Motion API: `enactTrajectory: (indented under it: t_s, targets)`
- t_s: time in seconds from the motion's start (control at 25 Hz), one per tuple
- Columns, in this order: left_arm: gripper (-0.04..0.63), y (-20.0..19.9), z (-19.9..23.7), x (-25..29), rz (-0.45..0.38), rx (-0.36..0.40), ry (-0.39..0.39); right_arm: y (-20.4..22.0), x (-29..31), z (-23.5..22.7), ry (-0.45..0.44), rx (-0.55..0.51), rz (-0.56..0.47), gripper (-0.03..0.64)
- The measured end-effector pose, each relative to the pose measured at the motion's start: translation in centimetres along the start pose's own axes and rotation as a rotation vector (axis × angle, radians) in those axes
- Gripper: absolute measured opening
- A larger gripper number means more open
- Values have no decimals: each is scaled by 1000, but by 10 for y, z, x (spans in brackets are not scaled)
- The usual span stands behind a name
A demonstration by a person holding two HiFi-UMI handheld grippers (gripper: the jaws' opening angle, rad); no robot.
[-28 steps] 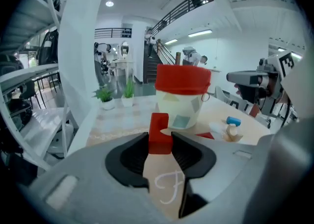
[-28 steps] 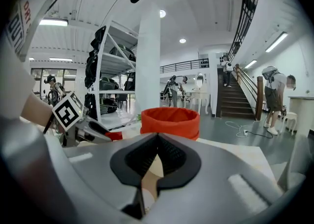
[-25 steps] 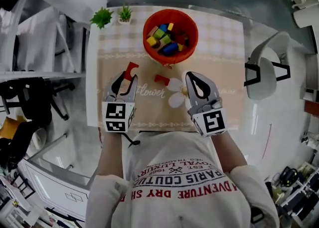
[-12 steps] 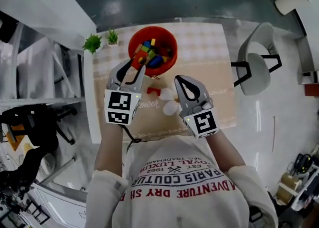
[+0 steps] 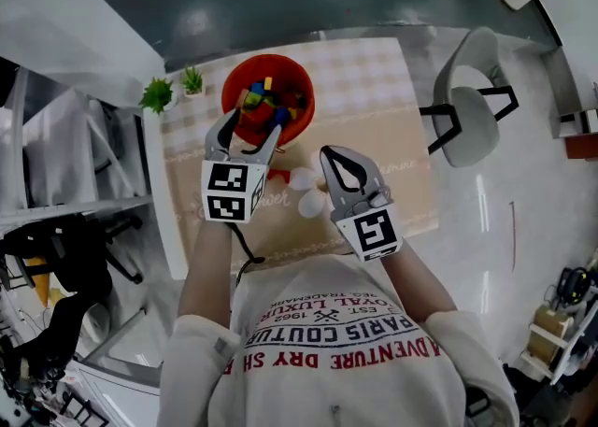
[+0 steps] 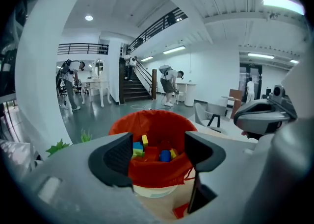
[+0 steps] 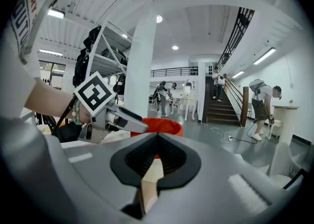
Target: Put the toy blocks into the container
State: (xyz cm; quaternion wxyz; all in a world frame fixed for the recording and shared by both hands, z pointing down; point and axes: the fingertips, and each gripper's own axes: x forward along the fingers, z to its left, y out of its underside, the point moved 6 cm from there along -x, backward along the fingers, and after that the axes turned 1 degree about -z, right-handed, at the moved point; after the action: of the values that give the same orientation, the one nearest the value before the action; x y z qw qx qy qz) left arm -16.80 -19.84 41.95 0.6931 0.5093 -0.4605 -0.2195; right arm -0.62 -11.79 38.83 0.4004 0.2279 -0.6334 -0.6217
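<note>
The orange container stands at the far side of the table and holds several coloured blocks. My left gripper hangs over its near rim. Its jaws have just been opening and now stand open with nothing between them. A red block lies inside the container right beyond the jaws. Another red block lies on the mat below the left gripper. My right gripper is shut and empty above the mat, to the right of the container. The right gripper view also shows the left gripper.
Two small green plants stand at the table's far left corner, left of the container. A beige mat with white flowers covers the table. A white chair stands to the right and metal shelving to the left.
The left gripper carried a red block from the mat up to the container and opened; the block has left its jaws. The right gripper stayed shut and rose slightly.
</note>
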Motion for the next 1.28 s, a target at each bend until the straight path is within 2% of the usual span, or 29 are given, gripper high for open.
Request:
enactTrajectory:
  t_s: [0.16,0.36,0.48,0.6,0.8,0.92,1.16,1.28]
  targets:
    - [368,4,-1,-12,-29,-20,-17,5,-3,1,1,13,7,0]
    - [374,21,-9,-33,-26,-14,-37,7,-5,4,-8,21,-1,0]
    - [378,41,-17,-45,-11,-35,-49,9,-5,11,-12,40,-2,0]
    - [383,68,-27,-46,43,-62,-44,20,-5,15,-14,57,24,0]
    - [419,127,-53,-30,197,-78,8,44,-4,20,-14,74,75,0]
    - [420,152,-62,-17,260,-107,21,55,-4,19,-4,80,100,0]
    - [430,181,-64,5,306,-186,-27,78,-6,14,35,78,149,0]
    - [405,187,-63,11,334,-173,-66,86,-10,12,49,84,160,0]
